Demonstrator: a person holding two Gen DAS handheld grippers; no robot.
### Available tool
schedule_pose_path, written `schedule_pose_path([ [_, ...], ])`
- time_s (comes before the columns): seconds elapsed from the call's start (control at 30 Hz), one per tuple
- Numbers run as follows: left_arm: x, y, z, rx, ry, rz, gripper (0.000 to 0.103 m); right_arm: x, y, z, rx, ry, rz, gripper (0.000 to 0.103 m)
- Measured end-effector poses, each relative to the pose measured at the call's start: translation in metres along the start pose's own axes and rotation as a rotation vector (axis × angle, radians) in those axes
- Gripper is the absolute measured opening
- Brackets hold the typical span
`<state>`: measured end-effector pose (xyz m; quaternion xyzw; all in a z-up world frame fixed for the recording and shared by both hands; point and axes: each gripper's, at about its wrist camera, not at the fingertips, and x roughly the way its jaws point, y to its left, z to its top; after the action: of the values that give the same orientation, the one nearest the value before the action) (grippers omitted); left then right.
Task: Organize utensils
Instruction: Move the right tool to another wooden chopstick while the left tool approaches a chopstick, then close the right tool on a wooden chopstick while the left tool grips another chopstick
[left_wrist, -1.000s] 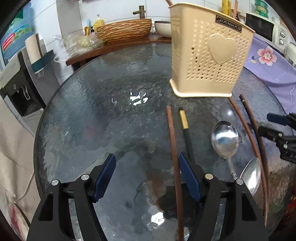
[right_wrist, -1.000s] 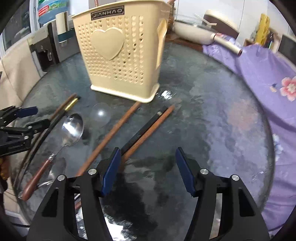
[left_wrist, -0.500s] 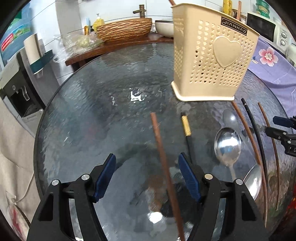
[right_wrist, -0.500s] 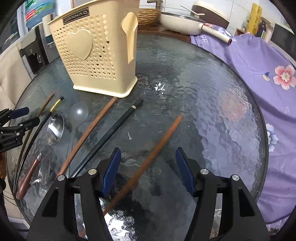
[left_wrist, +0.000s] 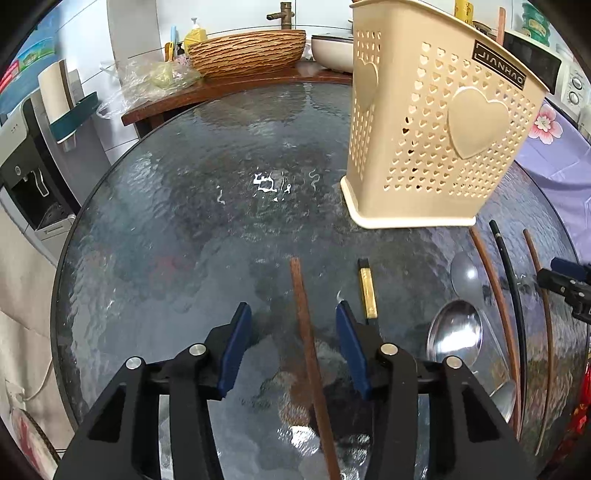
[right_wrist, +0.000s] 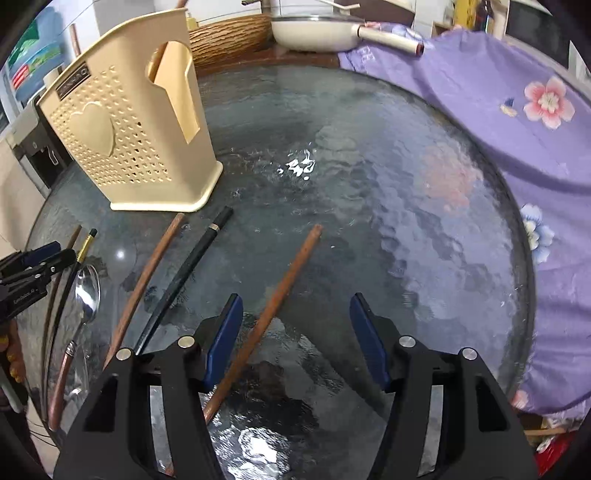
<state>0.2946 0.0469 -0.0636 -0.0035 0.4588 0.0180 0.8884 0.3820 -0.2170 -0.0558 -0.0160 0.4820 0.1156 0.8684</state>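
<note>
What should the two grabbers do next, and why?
Probably close each one on its stick. The left gripper is open around a brown chopstick; the right gripper is open around another chopstick. Both lie on the glass table.

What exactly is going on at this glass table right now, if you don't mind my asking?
A person with a gripper in each hand is sorting utensils into the beige holder. Both grippers are open and hold nothing. A brown chopstick lies between the left gripper's fingers, another brown chopstick between the right gripper's. Spoons and other chopsticks lie on the table.
</note>
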Motion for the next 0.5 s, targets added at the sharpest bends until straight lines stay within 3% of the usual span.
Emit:
schedule_pose_path([
  [0.17,0.004,0.0,0.007,-0.01,0.003,0.006,0.04,0.009,0.011,0.014,0.001,0.001,-0.028,0.041],
  [0.5,0.013,-0.002,0.022,-0.016,0.012,0.01,0.019,0.019,0.029,0.032,-0.037,0.01,-0.057,0.024],
])
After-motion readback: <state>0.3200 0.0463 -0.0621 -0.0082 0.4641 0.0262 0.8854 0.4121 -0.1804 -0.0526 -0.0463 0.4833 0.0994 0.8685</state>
